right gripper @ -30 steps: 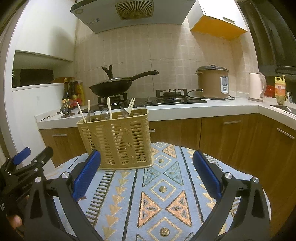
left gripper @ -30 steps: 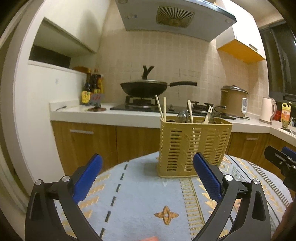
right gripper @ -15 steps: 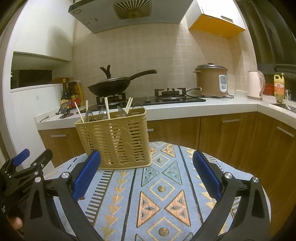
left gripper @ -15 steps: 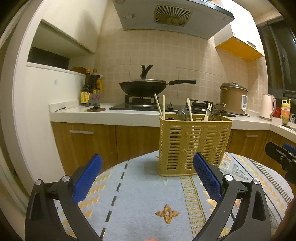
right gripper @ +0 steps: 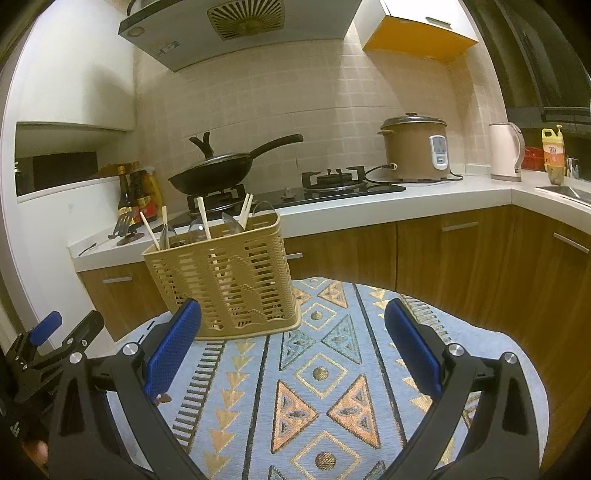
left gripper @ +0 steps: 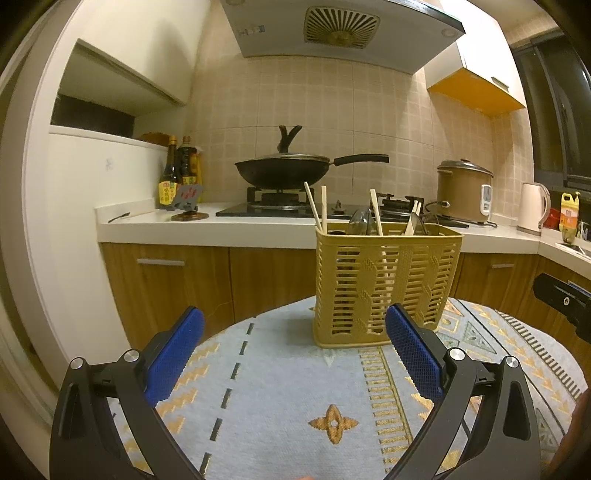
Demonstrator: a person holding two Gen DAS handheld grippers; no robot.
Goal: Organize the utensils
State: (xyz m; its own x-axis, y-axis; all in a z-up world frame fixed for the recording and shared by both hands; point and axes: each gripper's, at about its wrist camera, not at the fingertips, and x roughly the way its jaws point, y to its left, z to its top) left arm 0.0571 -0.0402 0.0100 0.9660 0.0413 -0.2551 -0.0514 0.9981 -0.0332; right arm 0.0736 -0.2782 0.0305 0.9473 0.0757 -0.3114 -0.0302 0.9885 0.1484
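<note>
A tan slotted utensil basket (left gripper: 384,284) (right gripper: 225,284) stands upright on a round table with a patterned blue cloth (left gripper: 280,398) (right gripper: 332,387). Wooden chopsticks (left gripper: 318,208) (right gripper: 204,218) and clear plastic spoons (left gripper: 360,221) (right gripper: 229,223) stick up out of it. My left gripper (left gripper: 293,350) is open and empty, a short way in front of the basket and to its left. My right gripper (right gripper: 293,347) is open and empty too, in front of the basket and to its right. The left gripper also shows at the right wrist view's lower left edge (right gripper: 55,339).
Behind the table runs a white kitchen counter (left gripper: 221,229) over wooden cabinets. On it sit a black wok (left gripper: 282,171) on a gas hob, sauce bottles (left gripper: 177,177), a brown rice cooker (right gripper: 415,147) and a pale kettle (right gripper: 506,151). A range hood (left gripper: 332,29) hangs above.
Both grippers stay open and empty. The right wrist view has tilted and shifted, so the basket now sits lower and more central; the left view has barely moved.
</note>
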